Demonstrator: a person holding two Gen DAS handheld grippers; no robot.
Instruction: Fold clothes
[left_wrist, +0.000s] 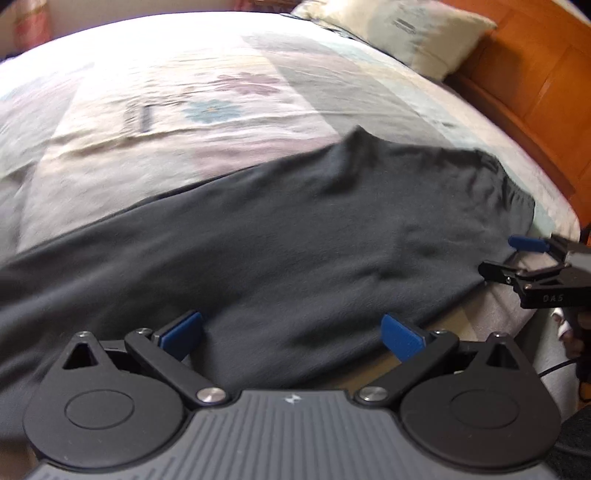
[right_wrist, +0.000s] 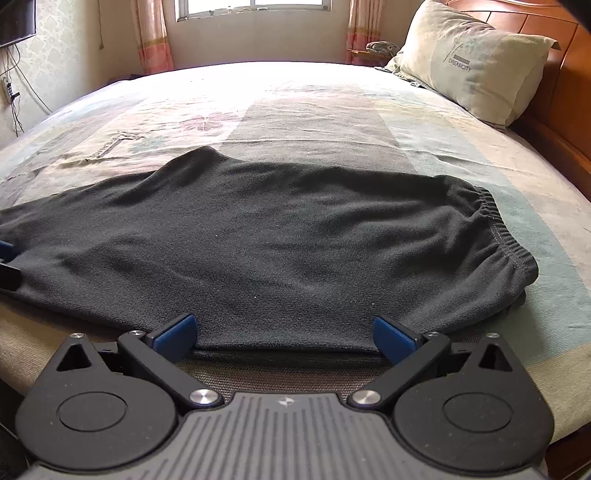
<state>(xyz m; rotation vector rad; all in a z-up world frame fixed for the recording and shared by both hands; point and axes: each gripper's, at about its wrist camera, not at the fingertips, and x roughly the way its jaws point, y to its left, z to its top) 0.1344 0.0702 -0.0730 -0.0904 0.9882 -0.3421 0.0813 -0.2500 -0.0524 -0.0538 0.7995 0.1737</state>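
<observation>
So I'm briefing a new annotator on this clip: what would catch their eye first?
The dark grey garment spread flat across the near half of the bed, its elastic waistband bunched at the right. Next, both grippers at its near edge: the right gripper and left gripper, jaws wide open. A pillow leans against the wooden headboard, far right.

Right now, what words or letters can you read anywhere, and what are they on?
"DREAMCITY" on the pillow, under a small drawing.
"DAS" on the body of the right claw, as the left wrist view shows it; blurry, so not certain.
A small logo mark on each claw body, no letters.
Nothing readable on the dark trousers.
</observation>
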